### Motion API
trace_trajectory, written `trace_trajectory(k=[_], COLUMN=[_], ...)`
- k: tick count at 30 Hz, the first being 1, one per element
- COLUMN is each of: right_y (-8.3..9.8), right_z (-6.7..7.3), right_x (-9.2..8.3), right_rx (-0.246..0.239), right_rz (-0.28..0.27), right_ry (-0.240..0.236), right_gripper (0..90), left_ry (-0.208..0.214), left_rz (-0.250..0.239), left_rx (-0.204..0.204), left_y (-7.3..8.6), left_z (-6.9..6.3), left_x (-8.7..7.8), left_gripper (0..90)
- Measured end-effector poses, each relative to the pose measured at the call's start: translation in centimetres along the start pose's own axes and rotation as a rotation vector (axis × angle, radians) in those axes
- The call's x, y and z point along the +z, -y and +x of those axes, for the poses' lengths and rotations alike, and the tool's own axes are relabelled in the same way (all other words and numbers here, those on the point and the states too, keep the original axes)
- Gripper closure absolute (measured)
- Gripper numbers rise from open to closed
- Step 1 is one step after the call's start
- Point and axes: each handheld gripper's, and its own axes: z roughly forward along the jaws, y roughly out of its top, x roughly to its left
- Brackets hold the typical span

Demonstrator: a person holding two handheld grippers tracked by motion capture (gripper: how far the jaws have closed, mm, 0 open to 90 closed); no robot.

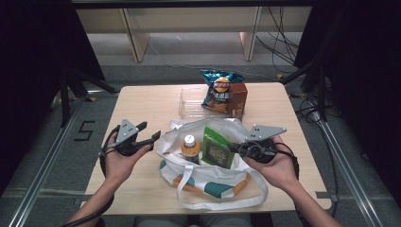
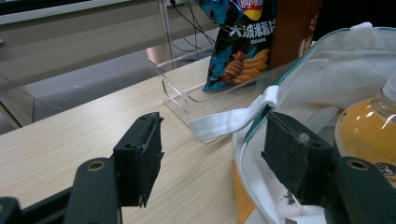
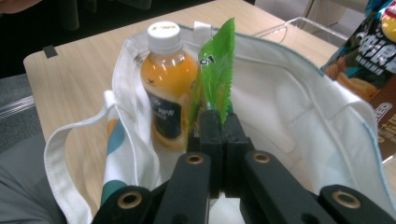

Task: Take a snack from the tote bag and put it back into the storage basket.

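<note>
Over the white tote bag (image 1: 208, 182), the right gripper (image 3: 218, 122) pinched a green snack packet (image 3: 215, 79) beside the orange juice bottle (image 3: 169, 81); the left gripper (image 2: 212, 154) stood open, empty

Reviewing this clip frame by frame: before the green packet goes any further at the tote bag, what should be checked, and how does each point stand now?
1. Right gripper shut on the green packet: ok.
2. Packet above the tote bag opening: ok.
3. Room in the bag beside the orange bottle: ok, space to its right.
4. Left gripper holding the bag rim open: not ok, jaws open, pads pressing nothing.
5. Bottle upright: ok.
6. Chip bag and brown box clear of the path: ok, behind the bag.
</note>
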Motion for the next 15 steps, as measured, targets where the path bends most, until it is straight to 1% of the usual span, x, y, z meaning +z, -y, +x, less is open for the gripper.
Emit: trace_trajectory(k=[1, 2, 3, 4, 5, 6, 7, 8, 9, 10, 11, 12, 13, 15], right_y=[-0.1, -0.2, -0.3, -0.3, -0.4, -0.4, -0.4, -0.6, -0.6, -0.7, -0.8, -0.9, -1.0, -1.2], right_z=[0.1, -0.1, -0.2, -0.2, -0.1, 0.0, 0.0, -0.2, -0.2, -0.2, 0.0, -0.1, -0.2, -0.3], right_x=[0.0, -0.1, -0.1, -0.2, -0.4, -0.5, -0.4, -0.7, -0.7, -0.9, -1.1, -1.1, -1.4, -1.5], right_rx=[-0.002, -0.024, -0.033, -0.043, -0.008, -0.005, -0.004, -0.014, -0.006, -0.015, 0.004, -0.016, -0.019, -0.024], right_rz=[-0.009, -0.013, -0.024, -0.039, -0.022, -0.018, -0.041, -0.030, -0.040, -0.039, -0.036, -0.063, -0.058, -0.076], right_ry=[-0.002, 0.002, 0.003, 0.022, 0.007, 0.008, 0.021, 0.011, 0.016, 0.025, 0.027, 0.041, 0.039, 0.042], right_gripper=[90.0, 90.0, 90.0, 90.0, 90.0, 90.0, 90.0, 90.0, 90.0, 90.0, 90.0, 90.0, 90.0, 90.0], left_ry=[0.001, 0.003, 0.003, 0.003, 0.005, 0.007, 0.001, 0.005, 0.000, -0.001, -0.002, -0.001, 0.000, 0.003], left_rz=[0.000, -0.001, -0.001, -0.001, -0.004, -0.005, 0.003, -0.004, 0.001, 0.000, 0.000, -0.001, 0.000, -0.002], left_rx=[0.003, 0.001, 0.002, 0.001, -0.001, -0.004, 0.000, -0.005, -0.002, -0.002, -0.001, 0.000, 0.001, 0.001], left_y=[0.0, 0.0, 0.0, 0.0, 0.0, 0.1, 0.0, 0.1, 0.0, 0.0, 0.0, 0.0, -0.1, -0.1], left_z=[0.0, 0.0, 0.0, 0.0, 0.0, 0.0, 0.1, 0.1, 0.1, 0.1, 0.1, 0.1, 0.1, 0.1], left_x=[0.0, 0.0, 0.0, 0.0, 0.1, 0.1, 0.0, 0.1, 0.1, 0.1, 0.1, 0.1, 0.1, 0.2], left_gripper=[36.1, 36.1, 36.1, 36.1, 36.1, 36.1, 36.1, 36.1, 36.1, 36.1, 36.1, 36.1, 36.1, 36.1])
